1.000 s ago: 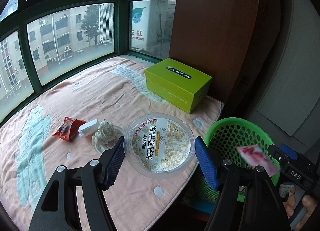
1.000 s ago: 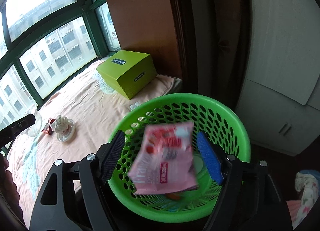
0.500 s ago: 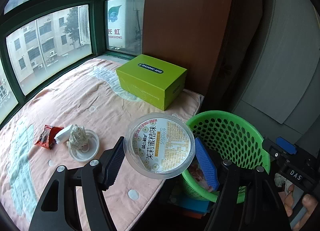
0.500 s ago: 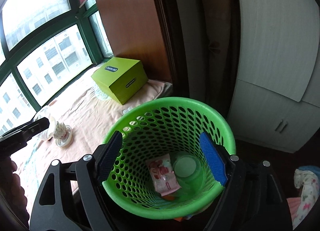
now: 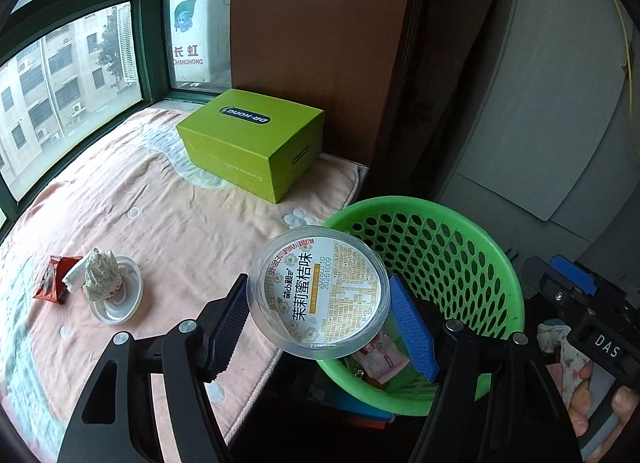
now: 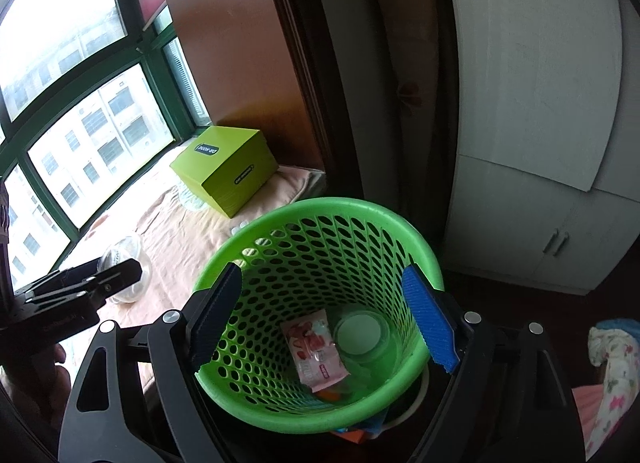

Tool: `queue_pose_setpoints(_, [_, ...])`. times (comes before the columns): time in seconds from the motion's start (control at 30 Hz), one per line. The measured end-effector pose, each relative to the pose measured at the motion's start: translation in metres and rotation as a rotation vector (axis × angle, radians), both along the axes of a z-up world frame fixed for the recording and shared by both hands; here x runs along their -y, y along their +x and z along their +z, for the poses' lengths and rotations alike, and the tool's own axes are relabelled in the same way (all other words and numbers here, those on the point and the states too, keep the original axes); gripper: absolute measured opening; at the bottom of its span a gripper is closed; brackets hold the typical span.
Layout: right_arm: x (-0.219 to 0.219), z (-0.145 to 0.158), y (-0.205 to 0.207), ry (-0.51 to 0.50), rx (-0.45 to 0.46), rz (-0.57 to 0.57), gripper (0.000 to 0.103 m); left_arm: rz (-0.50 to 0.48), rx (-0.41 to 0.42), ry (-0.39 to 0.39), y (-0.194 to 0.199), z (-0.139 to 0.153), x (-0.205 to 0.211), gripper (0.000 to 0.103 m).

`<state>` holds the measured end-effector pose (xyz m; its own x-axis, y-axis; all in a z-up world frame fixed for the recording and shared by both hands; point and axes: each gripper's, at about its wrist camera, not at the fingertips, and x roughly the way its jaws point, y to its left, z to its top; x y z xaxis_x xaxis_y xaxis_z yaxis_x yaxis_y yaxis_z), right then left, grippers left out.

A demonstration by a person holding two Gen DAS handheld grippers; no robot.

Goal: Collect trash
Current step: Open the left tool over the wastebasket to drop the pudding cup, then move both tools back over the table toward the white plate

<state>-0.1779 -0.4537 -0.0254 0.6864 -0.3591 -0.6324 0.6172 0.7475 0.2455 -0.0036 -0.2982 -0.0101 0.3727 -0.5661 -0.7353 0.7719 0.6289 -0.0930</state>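
Observation:
My left gripper [image 5: 320, 323] is shut on a round clear plastic container [image 5: 318, 291] with a printed label, held over the near rim of the green mesh basket [image 5: 472, 247]. My right gripper [image 6: 320, 319] is open and empty above the same basket [image 6: 352, 211]. A pink wrapper [image 6: 316, 347] and a clear round lid [image 6: 358, 333] lie at the basket's bottom. On the pink blanket [image 5: 168, 215] lie a red wrapper [image 5: 52, 279], a white piece [image 5: 74, 273] and a small clear dish with crumpled white trash [image 5: 106, 287].
A green shoebox [image 5: 252, 143] sits at the blanket's far end by a brown wooden panel [image 5: 320, 43]. Windows [image 5: 68, 75] line the left. White cabinets [image 6: 540, 143] stand right of the basket. My right gripper's body [image 5: 580, 303] shows at the right edge.
The pink wrapper dropped from my right gripper into the basket. My left gripper carried the round container rightward from above the blanket to the basket's rim.

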Motion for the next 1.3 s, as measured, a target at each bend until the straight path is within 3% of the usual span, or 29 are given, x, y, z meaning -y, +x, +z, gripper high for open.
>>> queue_pose_setpoints(0.2, [0.007,-0.002,-0.007,0.011,0.002,-0.022,0.082,-0.039,-0.034,0.004,-0.007,-0.007,0.016,0.068])
queue_pose_setpoints(0.33, [0.011,-0.003,-0.011,0.018,0.007,-0.032,0.082,-0.056,-0.032,0.011,-0.012,-0.009,0.025,0.074])
queue_pose_setpoints(0.7, [0.014,-0.005,-0.01,0.033,0.012,-0.026,0.082,-0.072,-0.028,0.007,-0.019,-0.01,0.028,0.08])
queue_pose_setpoints(0.97, [0.002,-0.004,0.002,0.027,0.005,0.016,0.082,-0.001,-0.012,-0.006,-0.004,-0.003,0.001,0.083])
queue_pose_setpoints(1.3, [-0.021,-0.004,0.033,0.022,-0.009,0.11,0.084,0.158,-0.008,-0.002,0.037,-0.001,-0.057,0.085])
